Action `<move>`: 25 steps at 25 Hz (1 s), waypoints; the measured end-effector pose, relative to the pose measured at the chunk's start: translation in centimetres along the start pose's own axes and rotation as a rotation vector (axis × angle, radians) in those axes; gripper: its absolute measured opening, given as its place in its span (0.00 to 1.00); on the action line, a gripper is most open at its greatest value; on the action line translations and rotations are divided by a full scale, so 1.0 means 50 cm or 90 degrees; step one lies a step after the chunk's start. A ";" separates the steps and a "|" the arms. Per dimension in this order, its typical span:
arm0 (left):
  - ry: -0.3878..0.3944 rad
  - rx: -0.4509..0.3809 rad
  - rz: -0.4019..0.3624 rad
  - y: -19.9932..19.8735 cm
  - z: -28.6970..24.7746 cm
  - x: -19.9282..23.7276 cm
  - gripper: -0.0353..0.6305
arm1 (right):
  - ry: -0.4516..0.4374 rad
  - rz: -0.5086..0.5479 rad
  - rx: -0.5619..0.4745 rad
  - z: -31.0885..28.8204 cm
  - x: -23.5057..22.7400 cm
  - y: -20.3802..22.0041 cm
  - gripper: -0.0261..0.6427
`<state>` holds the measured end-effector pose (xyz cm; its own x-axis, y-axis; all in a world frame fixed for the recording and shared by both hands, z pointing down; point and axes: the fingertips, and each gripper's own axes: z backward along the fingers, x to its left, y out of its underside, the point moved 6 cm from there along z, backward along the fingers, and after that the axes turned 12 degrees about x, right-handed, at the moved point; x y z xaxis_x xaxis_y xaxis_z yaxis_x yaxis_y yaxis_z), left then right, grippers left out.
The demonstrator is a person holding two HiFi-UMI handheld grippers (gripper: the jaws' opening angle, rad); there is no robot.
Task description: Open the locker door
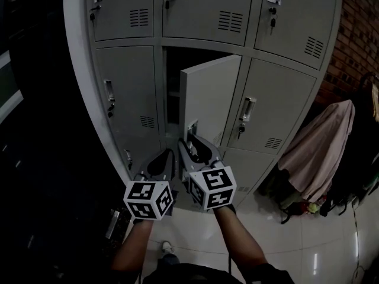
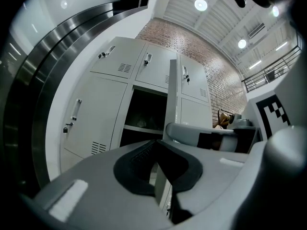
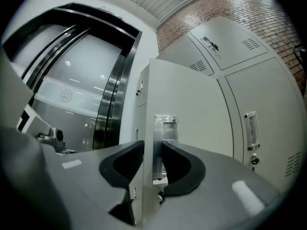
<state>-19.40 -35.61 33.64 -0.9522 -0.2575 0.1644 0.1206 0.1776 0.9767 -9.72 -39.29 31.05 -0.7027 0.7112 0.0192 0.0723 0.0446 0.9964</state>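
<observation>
The right gripper (image 3: pixel 152 147) is closed on the free edge of the locker door (image 3: pixel 189 99). In the right gripper view the thin edge is seen between the two dark pads: one pad is laid on the inner side and the other against the metal handle (image 3: pixel 165 138) on the outer face. In the head view this gripper (image 1: pixel 195 142) is found a little below the centre of the frame, at the lower left corner of the door (image 1: pixel 210 93). The door is swung partly out from the bank of grey lockers (image 1: pixel 127 93). The dark compartment (image 1: pixel 173 81) is exposed to the left of the door, and a shelf (image 2: pixel 141 128) can be made out inside it in the left gripper view. The left gripper (image 1: pixel 164 158) is held just beside the right one, on its left in the frame and apart from the door. In the left gripper view its jaws are seen with the tips together and nothing is held between them. At the right edge of the head view a brick wall (image 1: pixel 358 28) is seen, and below it a pale cloth (image 1: pixel 323 152) is hung. A shiny tiled floor (image 1: pixel 296 241) fills the lower right, and a shoe (image 1: pixel 167 248) is seen at the bottom centre.
</observation>
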 end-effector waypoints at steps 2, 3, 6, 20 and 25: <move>0.005 0.001 -0.001 0.004 0.005 -0.021 0.06 | 0.005 0.002 0.000 0.023 -0.006 0.002 0.19; 0.008 0.000 -0.001 0.005 0.007 -0.032 0.06 | 0.007 0.001 0.000 0.034 -0.010 0.003 0.19; 0.022 -0.001 -0.004 0.011 0.014 -0.063 0.06 | 0.015 -0.005 -0.001 0.066 -0.019 0.008 0.20; 0.058 0.007 -0.015 0.033 0.023 -0.146 0.06 | 0.072 -0.001 -0.003 0.151 -0.061 0.019 0.22; 0.060 0.009 -0.022 0.037 0.031 -0.159 0.06 | 0.088 0.015 0.004 0.159 -0.065 0.022 0.23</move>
<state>-12.06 -31.76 33.92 -0.9251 -0.3513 0.1443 0.0843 0.1806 0.9799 -1.72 -35.98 31.45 -0.7913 0.6090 0.0544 0.0941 0.0334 0.9950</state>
